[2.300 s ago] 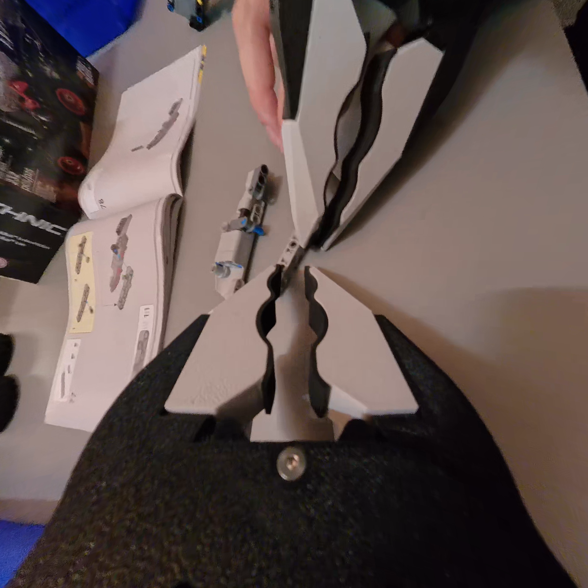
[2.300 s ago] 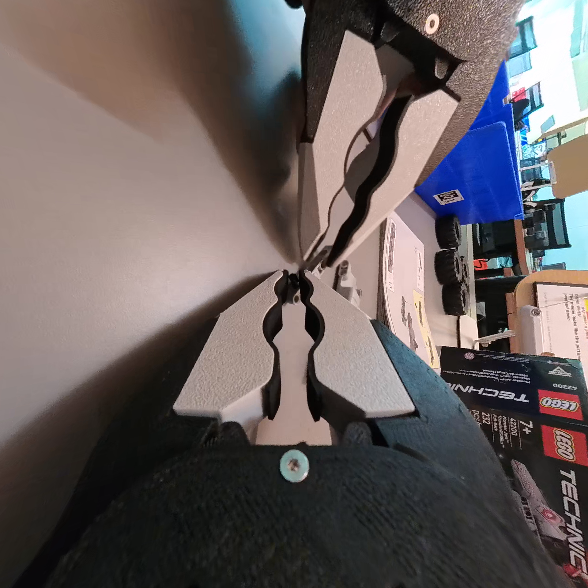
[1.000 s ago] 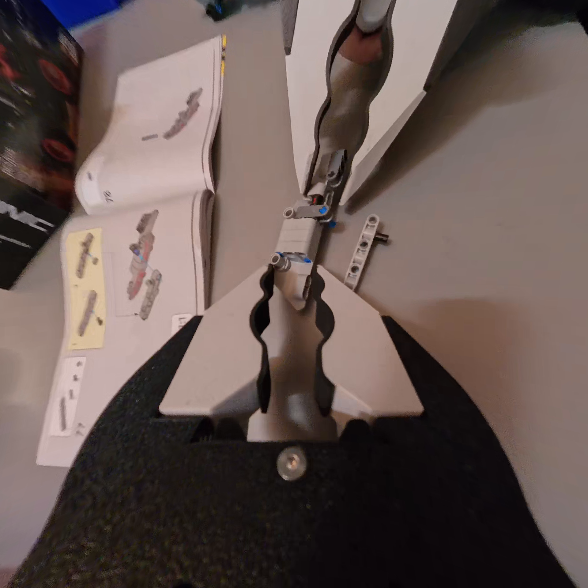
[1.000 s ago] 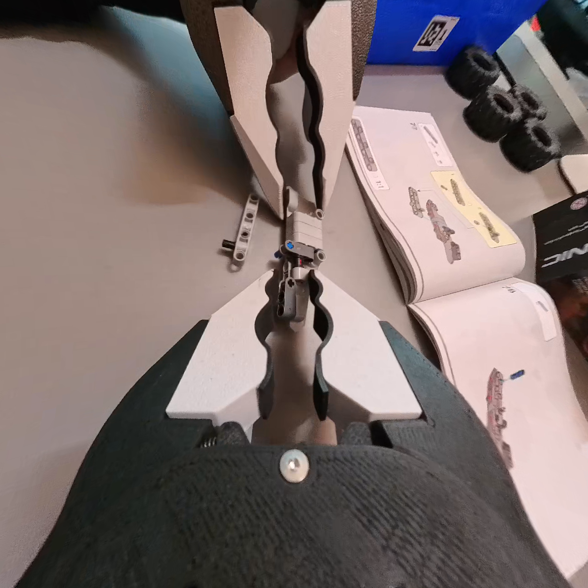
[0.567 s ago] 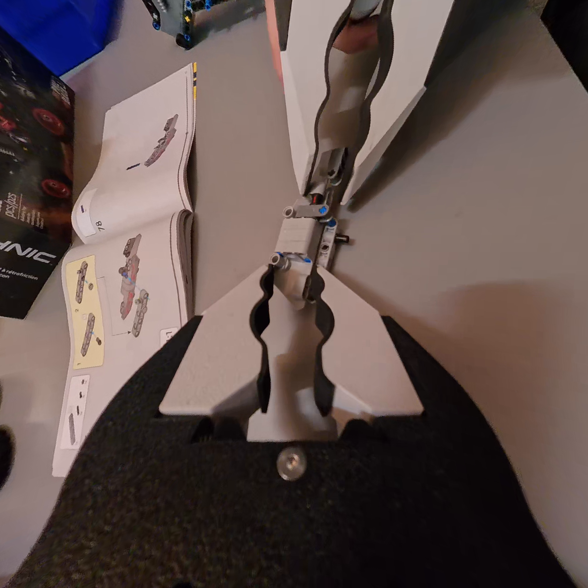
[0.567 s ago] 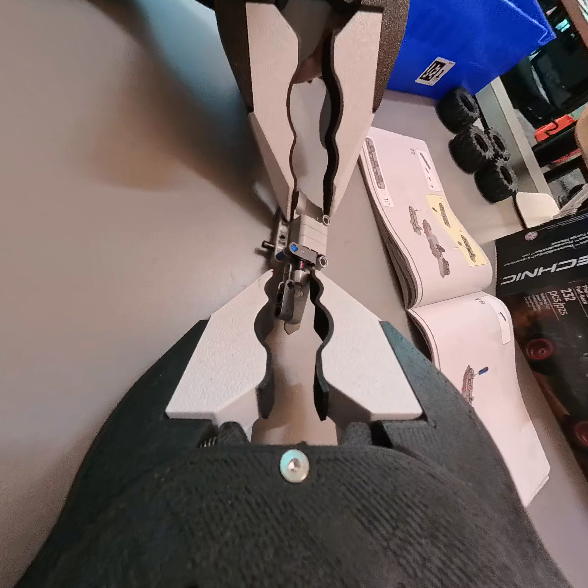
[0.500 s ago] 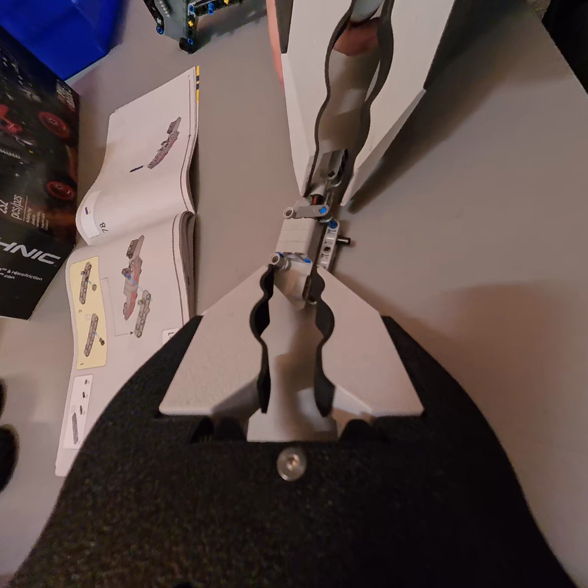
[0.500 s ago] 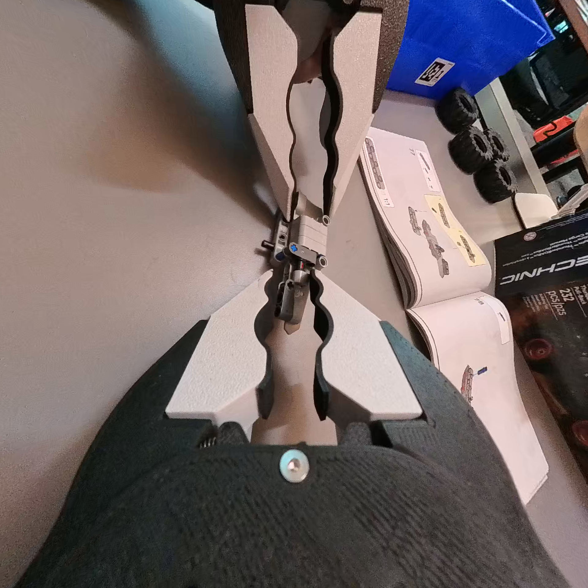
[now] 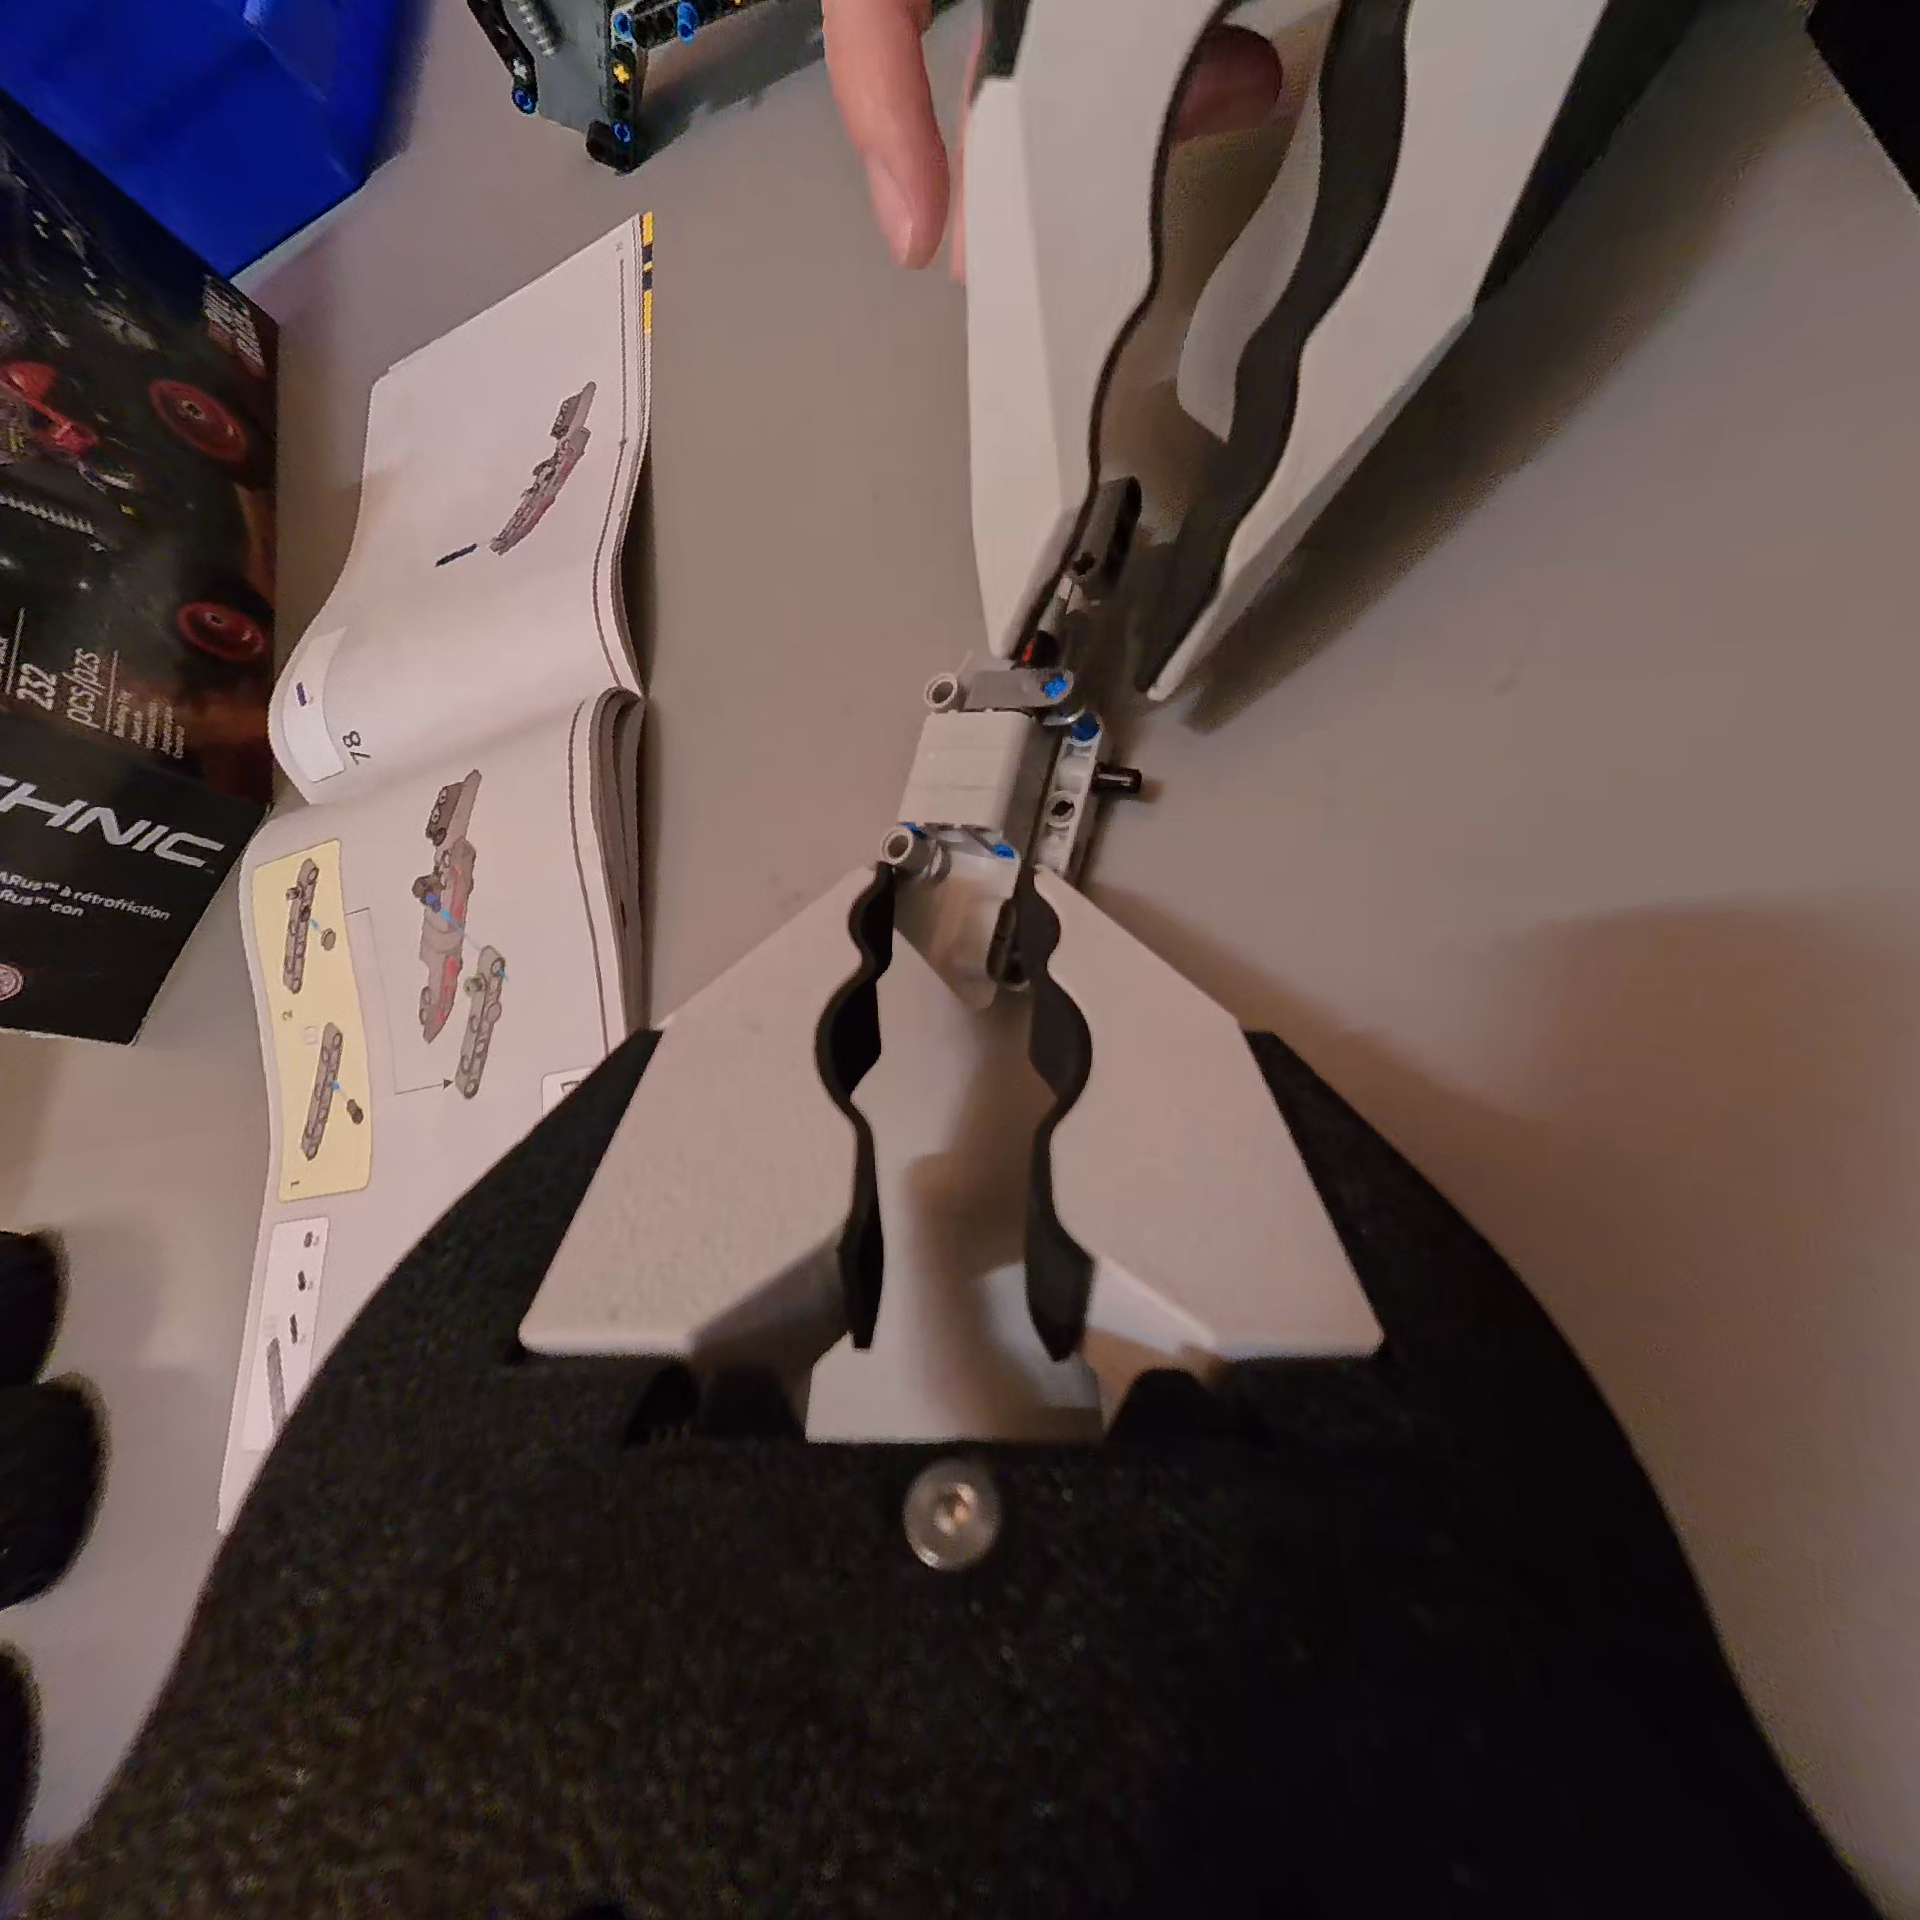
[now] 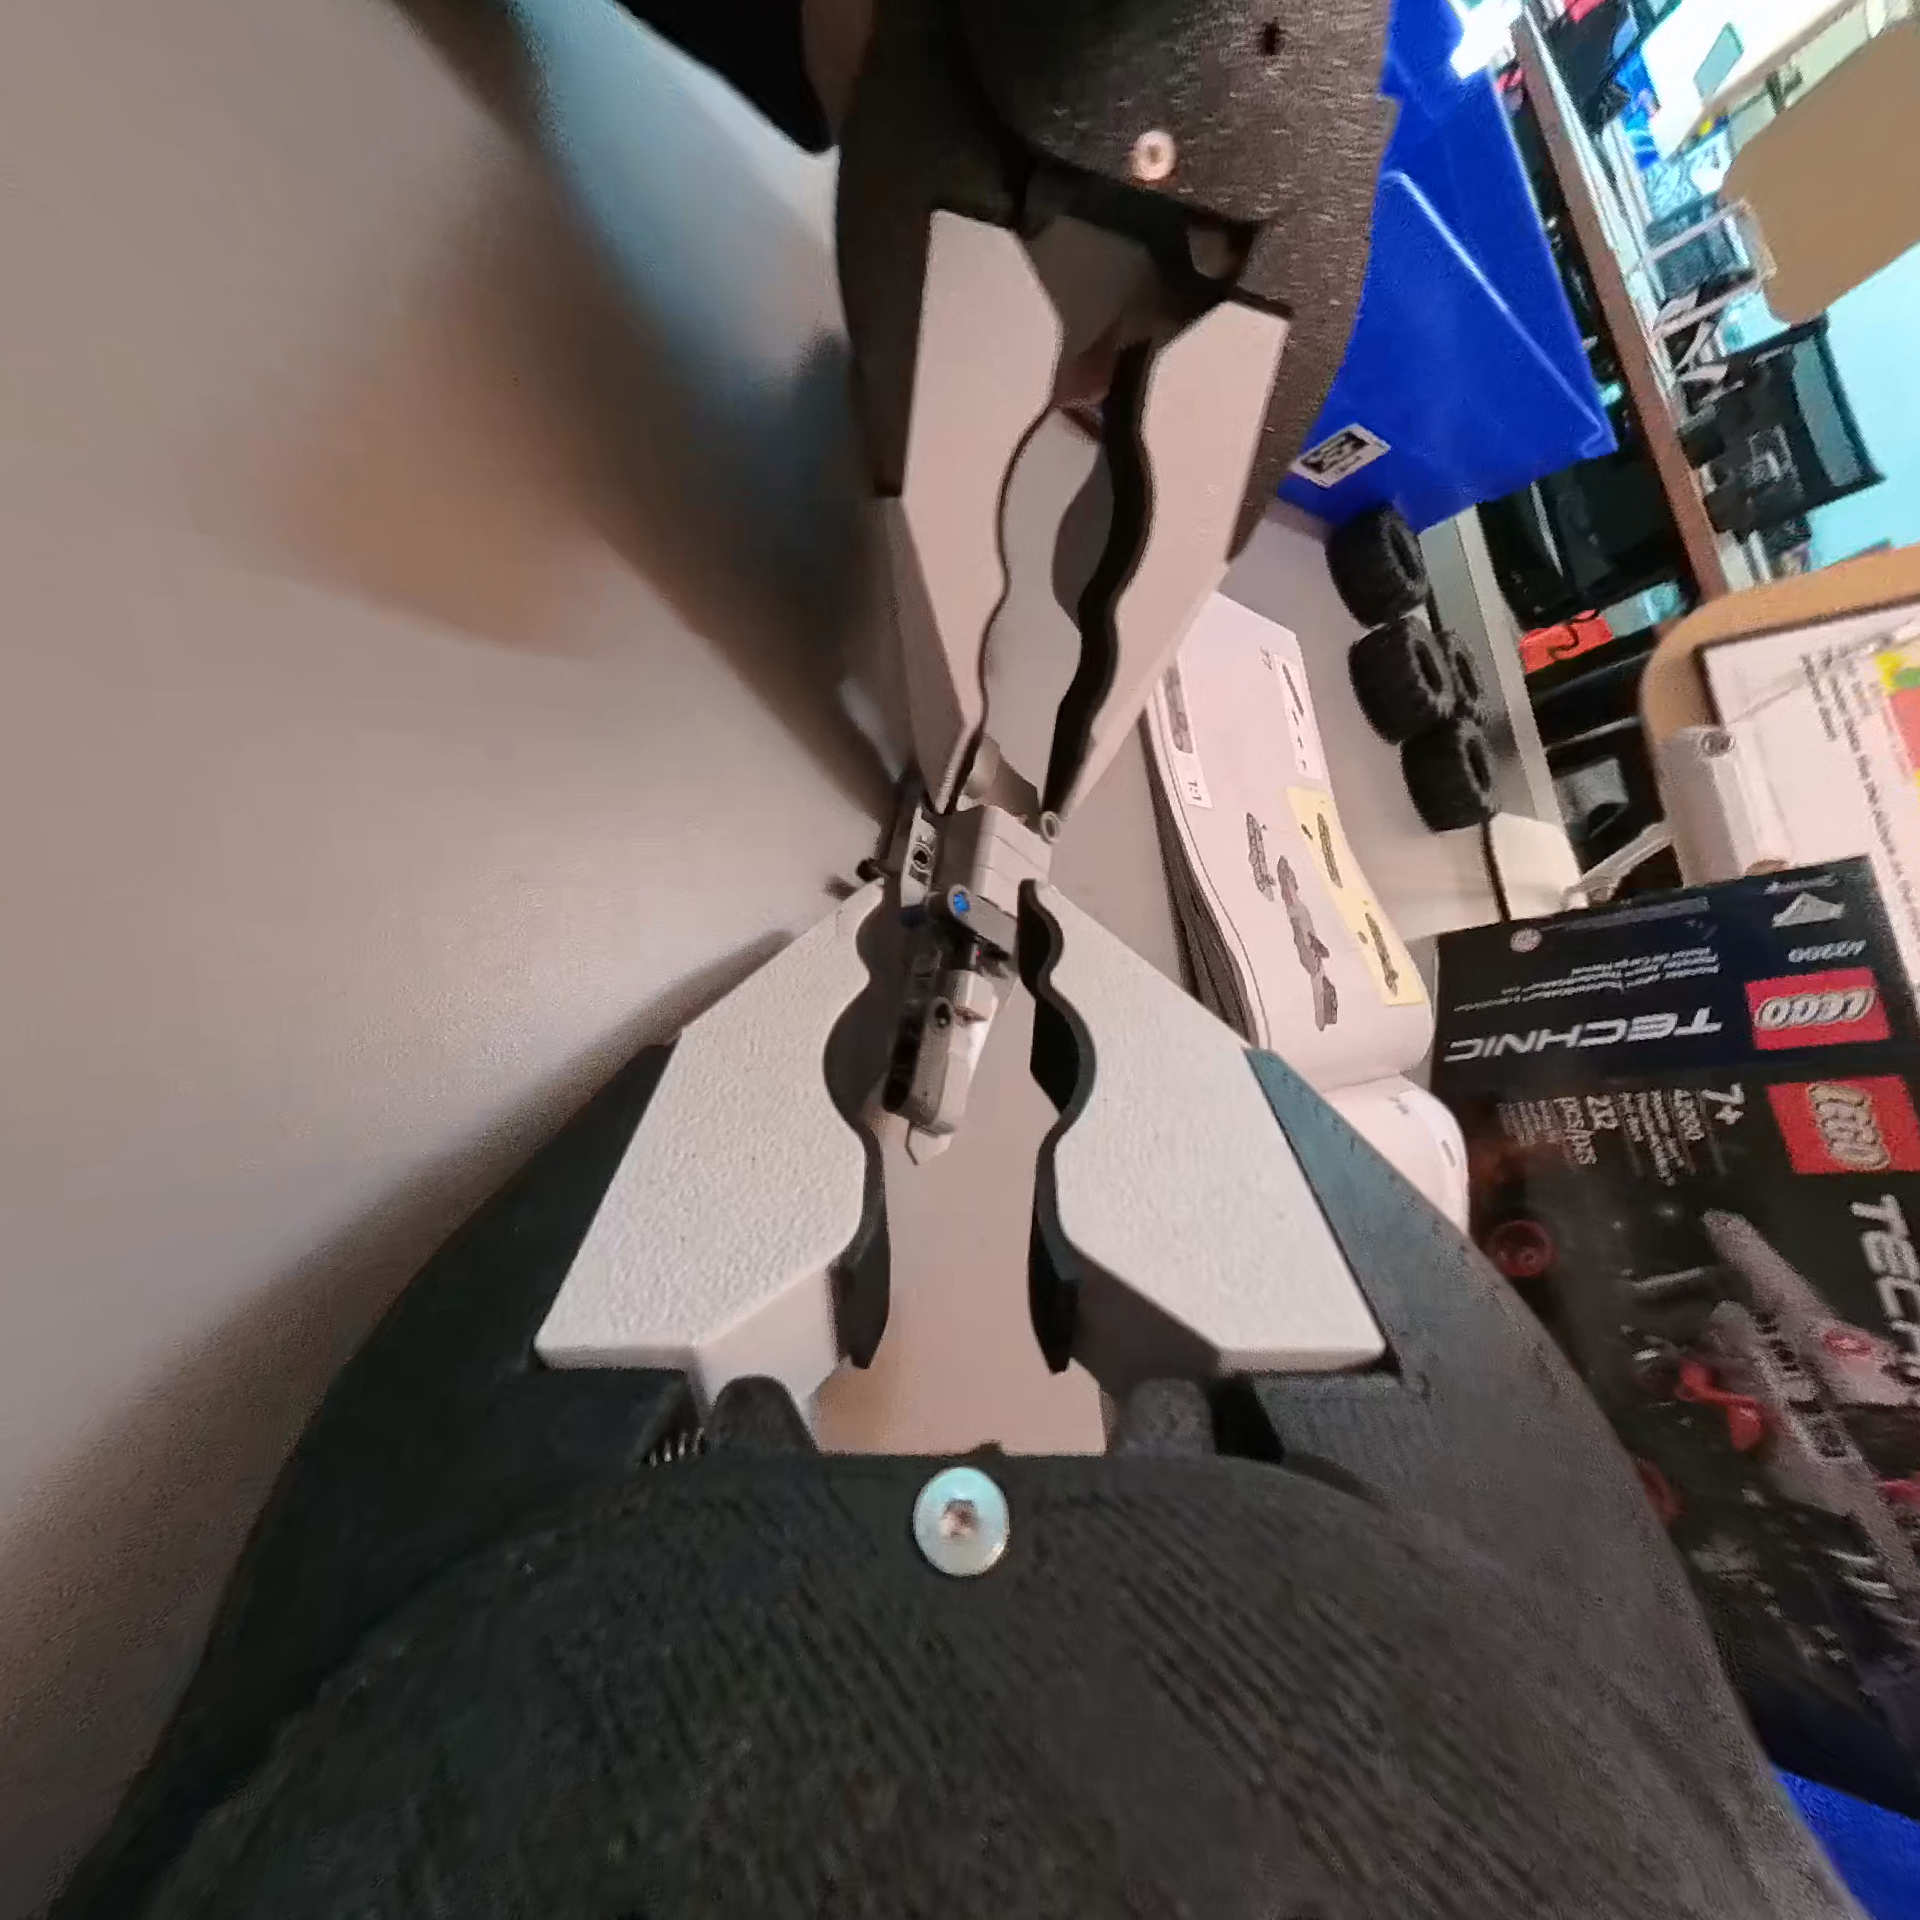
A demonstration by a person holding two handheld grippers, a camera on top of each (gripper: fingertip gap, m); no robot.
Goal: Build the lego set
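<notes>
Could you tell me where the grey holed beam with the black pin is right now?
Left wrist view, centre: the holed beam lies alongside the grey assembly's right side.

Lego assembly (image 9: 971,769): small, light grey with blue pins and a dark grey end, elongated, held off the table. Grey holed beam (image 9: 1070,800) alongside it, black pin protruding; possibly touching, contact unclear.

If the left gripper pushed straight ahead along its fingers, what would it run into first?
The left gripper already holds the near end of the grey lego assembly. Straight on, that assembly would drive into the right gripper, which holds its far end; the thin grey beam lies just beside the line.
</notes>
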